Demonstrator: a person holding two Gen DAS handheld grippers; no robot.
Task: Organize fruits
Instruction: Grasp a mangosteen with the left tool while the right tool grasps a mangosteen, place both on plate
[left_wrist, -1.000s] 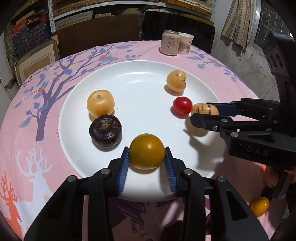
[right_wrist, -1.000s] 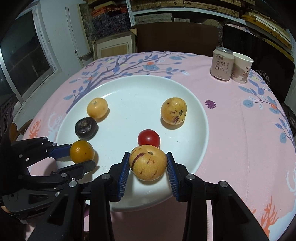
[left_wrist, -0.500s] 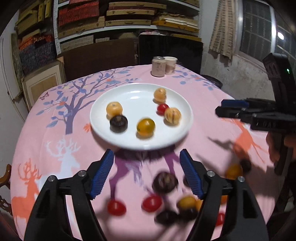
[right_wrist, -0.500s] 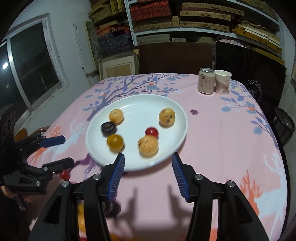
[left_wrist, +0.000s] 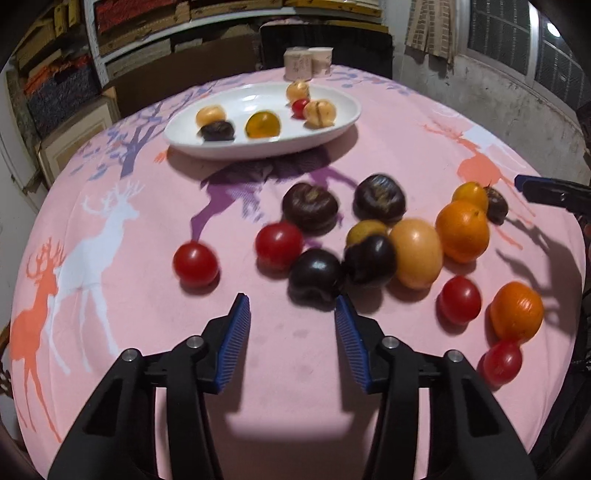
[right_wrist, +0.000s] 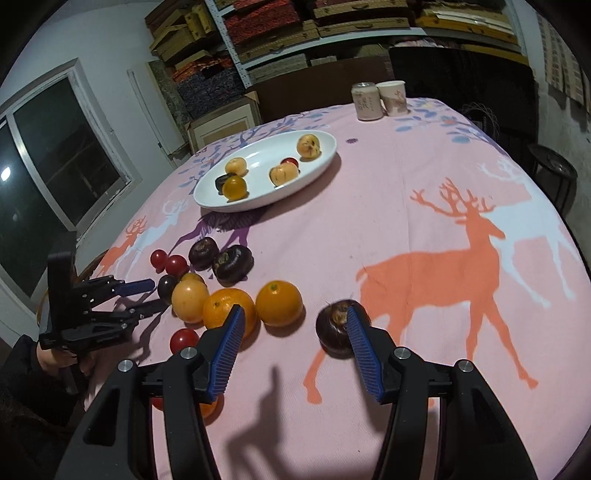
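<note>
Both grippers have drawn back from the plate (right_wrist: 207, 195) to the loose fruit near the table's front edge, leaving their two fruits on it. Writing on the can (right_wrist: 366, 101) is unreadable. Six fruits sit on the plate. Left gripper (left_wrist: 291, 314) is closing, empty. Right gripper (right_wrist: 293, 325) stands apart, empty, a dark fruit (right_wrist: 334, 328) beside one finger.
</note>
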